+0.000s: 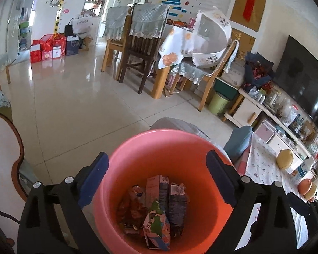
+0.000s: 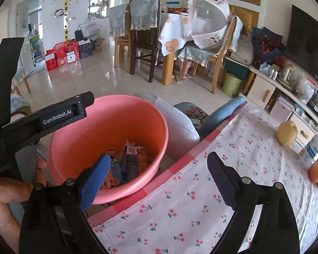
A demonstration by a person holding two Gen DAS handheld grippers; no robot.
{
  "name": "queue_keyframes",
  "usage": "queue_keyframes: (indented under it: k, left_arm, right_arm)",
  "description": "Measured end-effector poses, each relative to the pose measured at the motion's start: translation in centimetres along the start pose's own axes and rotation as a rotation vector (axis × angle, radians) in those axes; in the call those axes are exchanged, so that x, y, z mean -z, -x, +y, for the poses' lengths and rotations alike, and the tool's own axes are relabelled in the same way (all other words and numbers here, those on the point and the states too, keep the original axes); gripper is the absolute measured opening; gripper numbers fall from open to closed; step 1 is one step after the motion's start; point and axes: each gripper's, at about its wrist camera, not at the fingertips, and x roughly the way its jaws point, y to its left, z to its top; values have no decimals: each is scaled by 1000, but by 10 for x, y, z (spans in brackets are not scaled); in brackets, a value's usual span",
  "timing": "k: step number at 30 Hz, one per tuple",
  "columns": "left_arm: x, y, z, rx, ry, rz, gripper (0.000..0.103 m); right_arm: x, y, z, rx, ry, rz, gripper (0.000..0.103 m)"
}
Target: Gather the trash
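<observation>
A pink plastic bin (image 1: 159, 148) stands on the floor beside the table and holds several crumpled snack wrappers (image 1: 156, 209). My left gripper (image 1: 156, 180) hangs open and empty right above the bin's mouth. The bin also shows in the right wrist view (image 2: 108, 118), with wrappers (image 2: 129, 160) inside. My right gripper (image 2: 159, 177) is open and empty, over the table's near edge just right of the bin. The left gripper's black body (image 2: 53, 114) sits over the bin's left rim in that view.
A table with a cherry-print cloth (image 2: 233, 169) carries a yellow pear-like fruit (image 2: 286, 135) and orange fruits (image 2: 317, 171). Grey and blue cushions (image 2: 180, 122) lie behind the bin. Dining chairs (image 1: 142, 48), a green bin (image 1: 218, 103) and a TV cabinet (image 1: 265, 114) stand beyond.
</observation>
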Motion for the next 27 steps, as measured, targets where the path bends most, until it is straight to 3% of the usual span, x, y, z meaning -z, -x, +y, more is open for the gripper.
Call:
queue_keyframes:
  k: [12, 27]
  left_arm:
    - [12, 14, -46, 31, -192, -37, 99]
    - [33, 33, -101, 78, -326, -77, 99]
  right_arm:
    - [26, 17, -37, 5, -120, 21, 95]
    - [71, 53, -87, 133, -232, -45, 98]
